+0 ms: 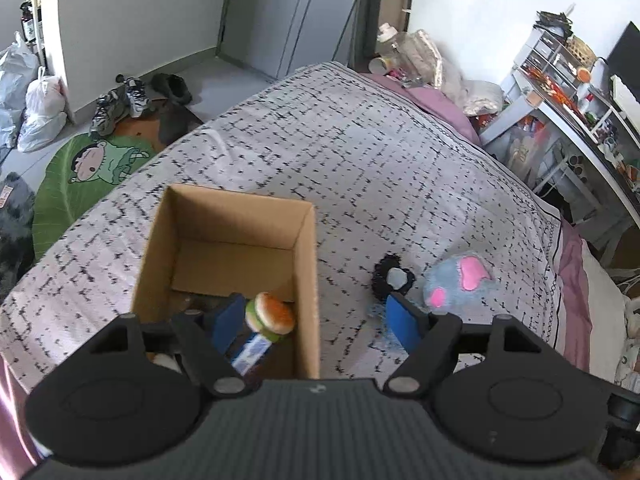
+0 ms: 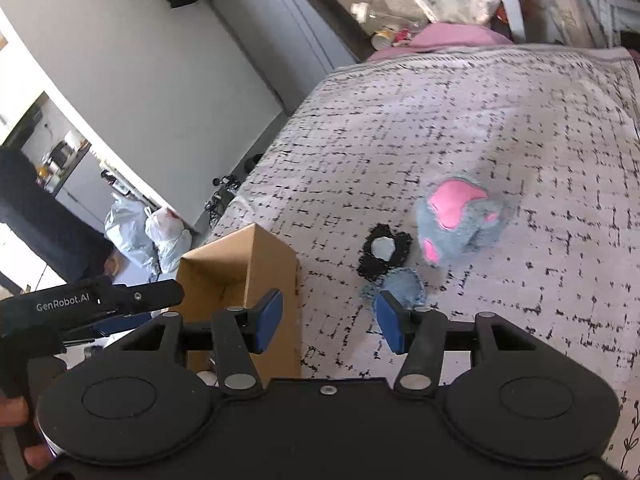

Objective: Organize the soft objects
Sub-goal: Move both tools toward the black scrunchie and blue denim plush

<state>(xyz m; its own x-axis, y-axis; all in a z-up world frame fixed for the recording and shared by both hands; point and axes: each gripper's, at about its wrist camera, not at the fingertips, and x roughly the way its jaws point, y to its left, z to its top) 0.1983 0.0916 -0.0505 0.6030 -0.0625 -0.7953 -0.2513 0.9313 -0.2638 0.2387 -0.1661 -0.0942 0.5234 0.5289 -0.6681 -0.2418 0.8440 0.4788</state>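
An open cardboard box (image 1: 228, 216) (image 2: 256, 258) stands on the patterned bedspread (image 1: 380, 160). A burger-shaped soft toy (image 1: 270, 314) on a blue-and-white piece lies inside it by the near right wall. My left gripper (image 1: 314, 320) is open over the box's right wall, with nothing between its blue pads. To the right lie a black furry item with a white centre (image 1: 392, 278) (image 2: 384, 250), a pale blue fuzzy piece (image 2: 400, 286) and a grey-and-pink plush (image 1: 460, 280) (image 2: 460, 216). My right gripper (image 2: 326, 322) is open and empty just short of them.
The bed's left edge drops to a floor with a green cartoon rug (image 1: 84, 176), shoes (image 1: 120, 104) and plastic bags (image 1: 36, 108). A cluttered desk (image 1: 568, 92) stands to the right of the bed. Pink bedding and bottles lie at the far end (image 1: 420, 68).
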